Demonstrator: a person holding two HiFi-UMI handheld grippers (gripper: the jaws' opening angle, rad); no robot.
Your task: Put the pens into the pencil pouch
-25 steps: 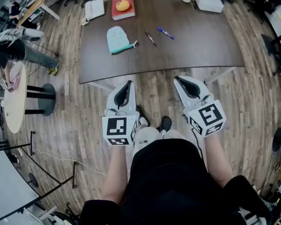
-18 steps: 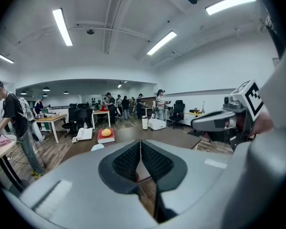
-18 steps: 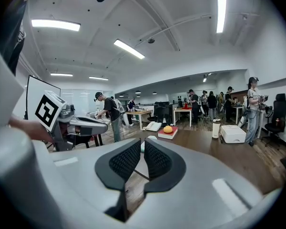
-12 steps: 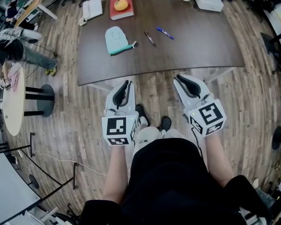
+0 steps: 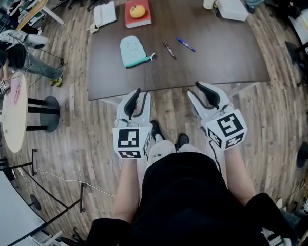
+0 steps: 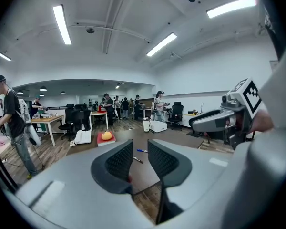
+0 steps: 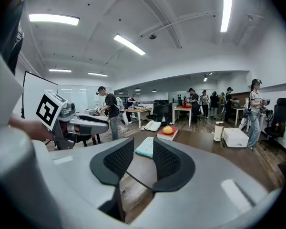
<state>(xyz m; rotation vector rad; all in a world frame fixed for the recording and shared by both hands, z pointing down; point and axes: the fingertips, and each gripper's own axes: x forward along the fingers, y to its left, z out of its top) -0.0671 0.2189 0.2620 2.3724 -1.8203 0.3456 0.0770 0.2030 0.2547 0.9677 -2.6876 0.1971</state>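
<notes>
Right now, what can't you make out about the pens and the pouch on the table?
- Pencil pouch: head view, too small to tell whether its zip is open.
- Dark pen and blue pen: head view, too small to tell capped or not.
- Pouch, left gripper view: hidden behind the left gripper's pad.
- Pens, right gripper view: hidden behind the right gripper's pad.
Both grippers' jaws have just been opening, empty.

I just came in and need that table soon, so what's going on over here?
A person stands at the near edge of the table with a gripper in each hand. The left gripper and right gripper are both empty and touch nothing; their jaws have just been opening. The light blue pencil pouch, a dark pen and a blue pen lie apart on the tabletop, both pens outside the pouch.
</notes>
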